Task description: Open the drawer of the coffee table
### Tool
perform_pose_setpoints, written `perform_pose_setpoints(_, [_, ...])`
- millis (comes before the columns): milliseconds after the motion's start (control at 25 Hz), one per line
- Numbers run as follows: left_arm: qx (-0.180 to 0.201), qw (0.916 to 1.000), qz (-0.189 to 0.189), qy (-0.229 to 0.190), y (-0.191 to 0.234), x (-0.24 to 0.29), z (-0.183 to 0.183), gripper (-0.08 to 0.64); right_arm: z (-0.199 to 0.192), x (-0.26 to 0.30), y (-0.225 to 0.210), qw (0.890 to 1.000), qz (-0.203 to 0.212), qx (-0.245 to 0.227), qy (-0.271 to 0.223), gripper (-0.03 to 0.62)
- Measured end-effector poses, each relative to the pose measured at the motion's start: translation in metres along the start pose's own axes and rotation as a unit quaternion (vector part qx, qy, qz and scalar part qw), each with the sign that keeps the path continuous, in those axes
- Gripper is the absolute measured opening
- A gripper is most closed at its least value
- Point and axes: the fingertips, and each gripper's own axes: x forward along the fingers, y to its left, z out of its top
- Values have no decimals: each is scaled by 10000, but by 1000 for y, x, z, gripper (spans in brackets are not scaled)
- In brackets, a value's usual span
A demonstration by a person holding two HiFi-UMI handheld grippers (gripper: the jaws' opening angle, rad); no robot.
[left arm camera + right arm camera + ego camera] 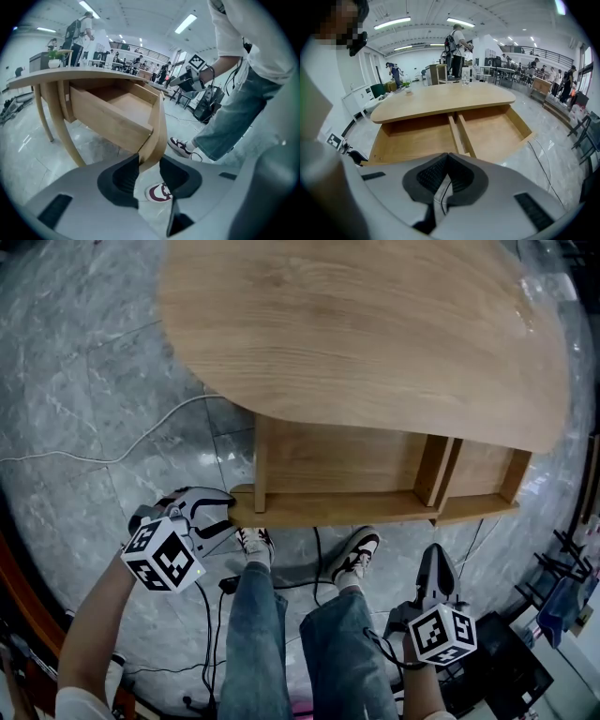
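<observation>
The wooden coffee table (375, 324) has its drawer (328, 465) pulled out toward me, showing two bare compartments (417, 138) side by side. My left gripper (228, 512) is at the left end of the drawer front (328, 509). In the left gripper view, the end of that front panel (157, 136) stands between the dark pads (123, 176), and my left gripper (149, 171) is shut on it. My right gripper (437, 563) hangs below the drawer's right part, apart from it. Its jaws are shut with nothing between them (446, 178).
My legs in jeans (253, 634) and two sneakers (354, 554) stand just in front of the drawer. Cables (141, 442) run over the grey marble floor. Dark equipment (506, 652) sits at the lower right. Other people and tables are far off in the room.
</observation>
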Motion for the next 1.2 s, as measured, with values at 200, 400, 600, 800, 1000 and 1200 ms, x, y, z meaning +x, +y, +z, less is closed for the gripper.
perform_pose_setpoints(200, [-310, 9992, 198, 154, 0, -4, -2, 132, 19, -9, -7, 9999, 26, -6, -111, 0])
perform_pose_setpoints(400, [-541, 9976, 418, 116, -2, -21, 8, 135, 48, -17, -8, 9992, 215, -197, -281, 0])
perform_pose_setpoints(600, [-858, 9917, 945, -186, -10, -56, 50, 121, 85, -29, -16, 9972, 372, -161, -626, 0])
perform_pose_setpoints(800, [-1565, 9628, 1687, -1418, -48, -115, 177, 115, 140, -86, -41, 9946, 480, -169, -908, 0])
perform_pose_setpoints(1000, [-2013, 9089, 2667, -2495, -77, -180, 315, 100, 220, -151, -78, 9880, 449, -197, -1468, 0])
perform_pose_setpoints(1200, [-2306, 8529, 3452, -3165, -121, -235, 423, 77, 299, -228, -119, 9740, 589, -344, -2163, 0])
